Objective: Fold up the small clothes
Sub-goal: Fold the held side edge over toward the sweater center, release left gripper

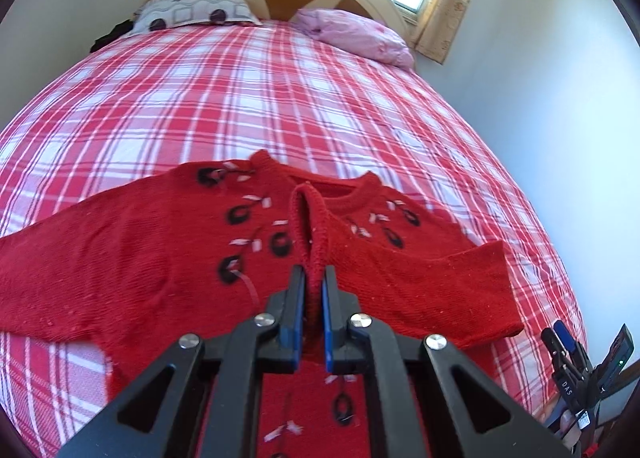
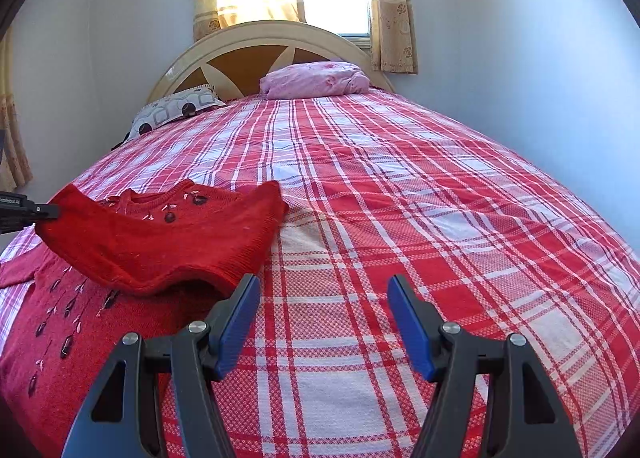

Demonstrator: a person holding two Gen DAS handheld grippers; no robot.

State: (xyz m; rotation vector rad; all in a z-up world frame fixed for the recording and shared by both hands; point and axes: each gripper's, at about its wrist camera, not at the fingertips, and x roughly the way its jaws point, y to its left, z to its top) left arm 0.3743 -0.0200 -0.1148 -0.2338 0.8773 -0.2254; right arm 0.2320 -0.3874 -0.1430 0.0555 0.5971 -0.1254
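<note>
The left hand-held gripper [image 1: 313, 278] pinches a ribbed edge of the red sweater [image 1: 160, 250], lifting it folded over itself (black embroidery showing) on the plaid bed [image 2: 400, 198]. The right hand-held gripper [image 2: 324, 290] gapes wide, empty.

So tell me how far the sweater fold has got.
Done: little; the red sweater is only partly doubled over itself on the plaid bedspread. In hand: the left gripper is shut on a ribbed edge, holding that part up. The right gripper hangs open over bare bedspread. Left: lay this fold down, fold the sleeves in and flatten it.
</note>
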